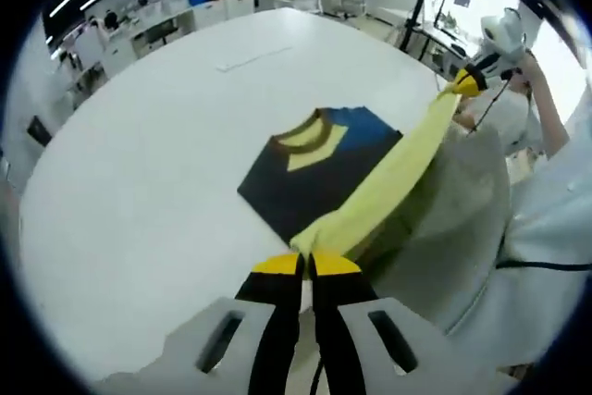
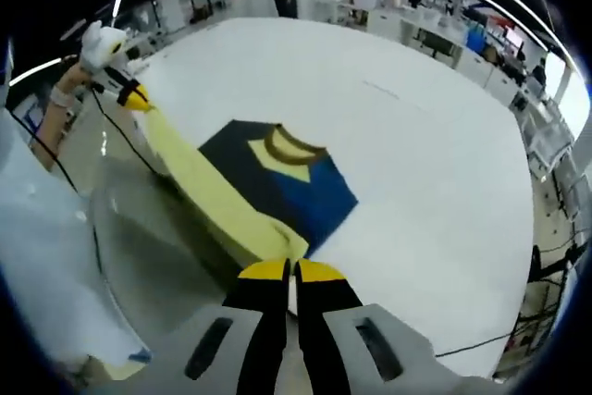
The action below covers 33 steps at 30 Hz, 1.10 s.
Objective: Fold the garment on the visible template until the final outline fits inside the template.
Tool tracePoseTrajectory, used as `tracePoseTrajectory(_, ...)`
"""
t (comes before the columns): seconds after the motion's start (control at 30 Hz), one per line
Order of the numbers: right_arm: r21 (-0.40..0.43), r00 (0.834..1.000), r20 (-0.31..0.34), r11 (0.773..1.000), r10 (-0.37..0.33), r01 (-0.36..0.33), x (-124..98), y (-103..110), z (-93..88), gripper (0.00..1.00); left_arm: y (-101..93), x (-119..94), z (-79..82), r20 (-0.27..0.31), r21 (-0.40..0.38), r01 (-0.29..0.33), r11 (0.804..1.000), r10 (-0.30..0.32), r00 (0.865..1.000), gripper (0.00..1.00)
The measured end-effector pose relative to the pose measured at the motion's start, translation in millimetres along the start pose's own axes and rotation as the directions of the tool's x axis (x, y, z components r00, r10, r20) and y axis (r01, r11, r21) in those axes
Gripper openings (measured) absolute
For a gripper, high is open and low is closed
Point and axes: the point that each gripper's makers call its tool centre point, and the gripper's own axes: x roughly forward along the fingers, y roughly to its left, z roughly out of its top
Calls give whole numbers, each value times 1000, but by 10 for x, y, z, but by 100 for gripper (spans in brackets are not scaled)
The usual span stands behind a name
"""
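A garment in dark navy and blue, with a yellow collar, lies flat near the edge of the white table. Its yellow part is lifted off the table and pulled taut between both grippers. My left gripper is shut on one end of that yellow strip. My right gripper holds the other end at the upper right. In the right gripper view, the right gripper is shut on the yellow fabric beside the garment, and the left gripper pinches the far end.
A faint line marks the table beyond the garment. The person's white sleeve and a cable are at the right of the left gripper view. Desks and chairs stand past the table's far rim.
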Motion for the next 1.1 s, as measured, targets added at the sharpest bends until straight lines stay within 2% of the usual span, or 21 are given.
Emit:
tracePoseTrajectory(0.1,27,1000,23,1000,-16,15,100,-68,38,3,67,68,30,10,-14,-3,1000,3,1000,0)
tracePoseTrajectory(0.27,37,999,17,999,-33,32,273,-163,29,3,184,221,128,48,-34,-20,999,22,999,0)
tracePoseTrajectory(0.33,51,999,31,998,-28,27,340,-189,51,3,275,284,120,36,-27,-68,997,69,997,0)
tracePoseTrajectory(0.37,54,999,45,998,-32,29,363,-207,75,3,285,328,115,29,-25,-72,997,73,997,0)
tracePoseTrajectory(0.57,59,997,45,997,-57,55,550,-327,104,3,390,474,165,45,-35,-76,996,78,996,0)
tracePoseTrajectory(0.7,70,994,69,994,-84,79,681,-451,154,3,459,577,196,50,-47,-75,996,78,996,0)
tracePoseTrajectory(0.87,85,995,55,993,-81,76,848,-512,138,3,546,728,226,55,-55,-90,994,93,994,0)
tracePoseTrajectory(1.1,107,994,57,991,-92,86,1029,-598,127,3,626,920,185,48,-78,-99,992,103,994,0)
